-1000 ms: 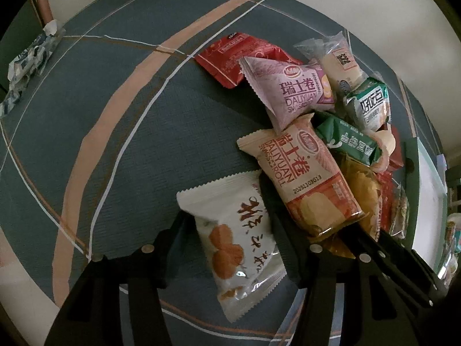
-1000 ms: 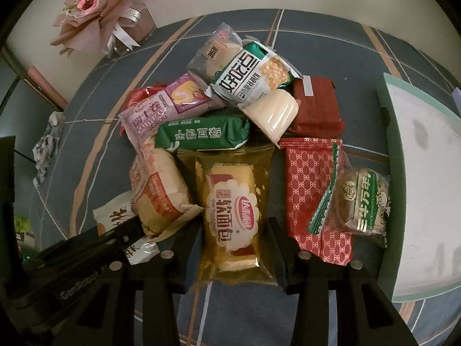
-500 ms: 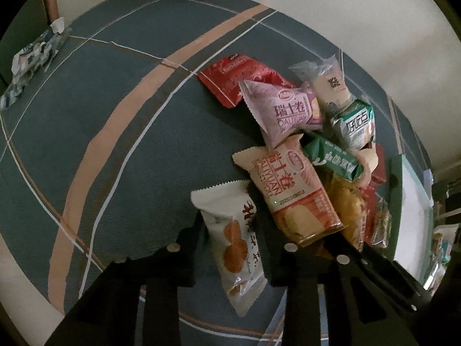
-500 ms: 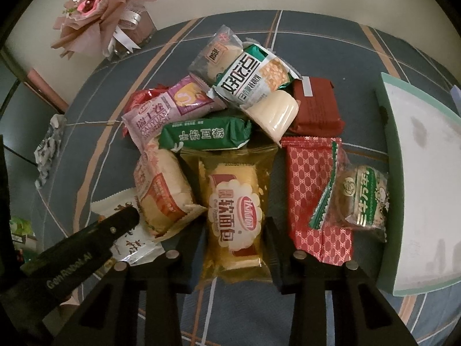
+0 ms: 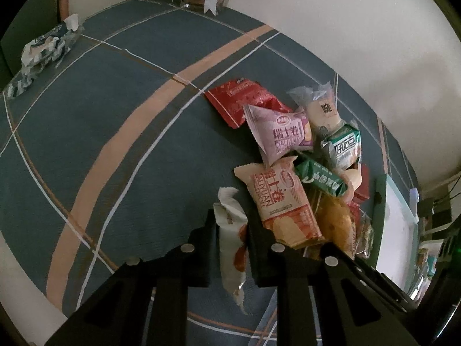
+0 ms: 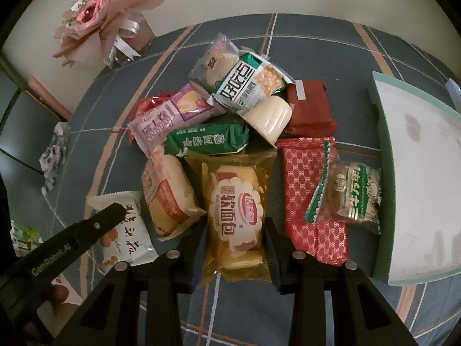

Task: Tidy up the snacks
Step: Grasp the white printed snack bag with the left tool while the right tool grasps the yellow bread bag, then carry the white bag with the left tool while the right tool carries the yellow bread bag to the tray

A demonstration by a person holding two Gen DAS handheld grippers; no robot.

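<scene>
The white snack packet (image 5: 230, 239) sits pinched between the fingers of the left gripper (image 5: 232, 230), squeezed narrow at its middle, at the near edge of the snack pile (image 6: 230, 132) on the blue checked tablecloth (image 5: 115, 132). Gripping it across the waist likely keeps the slippery wrapper from sliding out. Just beside it, the right gripper (image 6: 235, 230) is clamped on the yellow bread packet (image 6: 234, 210), taken from the pile's near side, where nothing lies on top. The pale tray (image 6: 417, 173) waits on the right, near the pile, probably as the place where sorted snacks go. A pink bouquet (image 6: 95, 20) stands well apart at the back.
</scene>
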